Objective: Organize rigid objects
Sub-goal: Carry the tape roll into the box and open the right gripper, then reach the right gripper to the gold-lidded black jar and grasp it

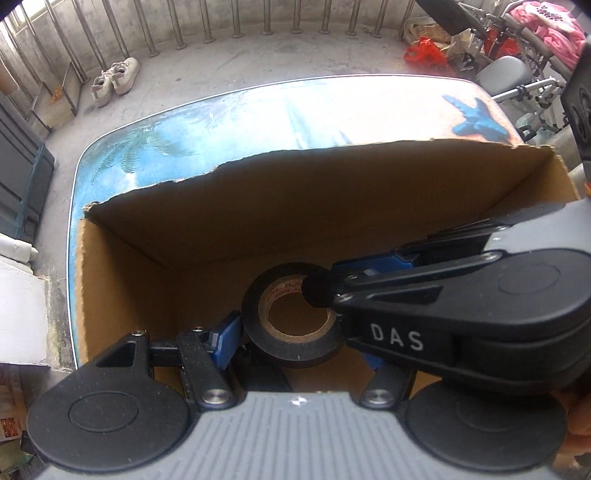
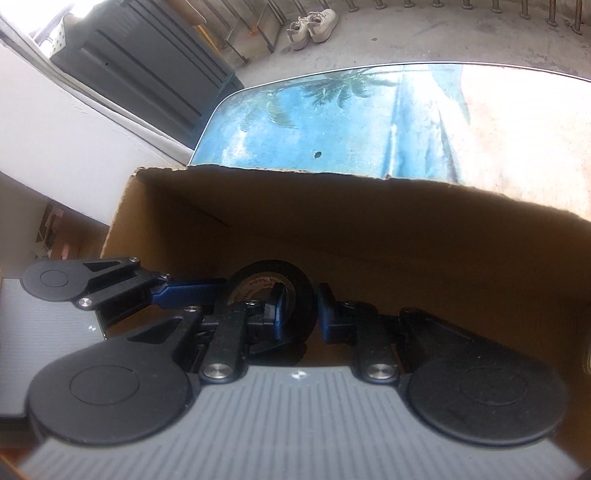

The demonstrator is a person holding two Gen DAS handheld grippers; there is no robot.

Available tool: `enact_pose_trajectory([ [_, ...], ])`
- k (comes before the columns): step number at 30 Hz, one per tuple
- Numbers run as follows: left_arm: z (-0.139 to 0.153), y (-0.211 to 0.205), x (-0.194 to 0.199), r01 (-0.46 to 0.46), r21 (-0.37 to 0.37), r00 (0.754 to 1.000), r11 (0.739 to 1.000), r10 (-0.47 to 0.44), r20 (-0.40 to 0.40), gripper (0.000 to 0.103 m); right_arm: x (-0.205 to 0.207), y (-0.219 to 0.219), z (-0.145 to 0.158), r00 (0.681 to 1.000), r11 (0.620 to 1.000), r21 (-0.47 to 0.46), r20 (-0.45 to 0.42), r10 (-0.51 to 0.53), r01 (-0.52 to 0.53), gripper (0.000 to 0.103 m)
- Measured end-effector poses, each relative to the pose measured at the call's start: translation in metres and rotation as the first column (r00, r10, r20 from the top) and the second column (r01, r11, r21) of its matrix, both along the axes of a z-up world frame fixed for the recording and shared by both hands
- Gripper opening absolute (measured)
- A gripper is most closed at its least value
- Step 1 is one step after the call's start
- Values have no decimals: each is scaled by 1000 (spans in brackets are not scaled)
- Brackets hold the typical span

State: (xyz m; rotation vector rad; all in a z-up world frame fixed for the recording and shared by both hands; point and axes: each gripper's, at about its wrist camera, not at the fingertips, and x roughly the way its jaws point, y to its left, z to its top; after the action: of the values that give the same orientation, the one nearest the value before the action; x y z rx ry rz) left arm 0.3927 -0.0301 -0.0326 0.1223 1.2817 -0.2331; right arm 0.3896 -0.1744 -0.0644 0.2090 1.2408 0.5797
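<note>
The grey ribbed body of the left tongs [image 1: 291, 332] fills the bottom of the left wrist view, their blue-tipped fingers spread on either side of a roll of black tape [image 1: 291, 314]. The tape sits low inside an open cardboard box [image 1: 258, 206] at the centre of the frame.

The right tongs [image 2: 299, 308] reach in from the right of that view. In the right wrist view they clamp the tape's wall, one finger inside the core and one outside. Whether the left fingers press the roll cannot be told.

The box stands on a counter [image 1: 221, 114] printed with blue sea and palm trees, glaring white at its far edge. Beyond lies a concrete floor [image 1: 229, 66], a pair of pale shoes [image 1: 116, 79] at upper left, metal railings [image 1: 207, 22] along the top and red bags [image 1: 424, 51] at upper right.
</note>
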Motion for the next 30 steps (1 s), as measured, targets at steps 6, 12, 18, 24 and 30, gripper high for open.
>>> enact_pose_trajectory([
  [6,-2,0,-1,-11,9,1000,1000,11,16,67,3,-1,-4,1000,1000,11,6,-9,9,19],
  [12,21,3,-14,-14,-1,997,1000,14,80,68,0,-10,7,999,998,47,20,-44,43,19],
  [18,69,15,-50,-13,-30,984,999,18,177,71,-33,-39,56,989,987,133,103,-107,92,21],
  [24,124,27,-102,11,-76,957,997,11,289,76,-91,-76,116,964,969,230,224,-145,92,24],
  [30,166,37,-151,46,-119,931,992,1,366,79,-150,-105,154,944,953,294,288,-163,75,26],
])
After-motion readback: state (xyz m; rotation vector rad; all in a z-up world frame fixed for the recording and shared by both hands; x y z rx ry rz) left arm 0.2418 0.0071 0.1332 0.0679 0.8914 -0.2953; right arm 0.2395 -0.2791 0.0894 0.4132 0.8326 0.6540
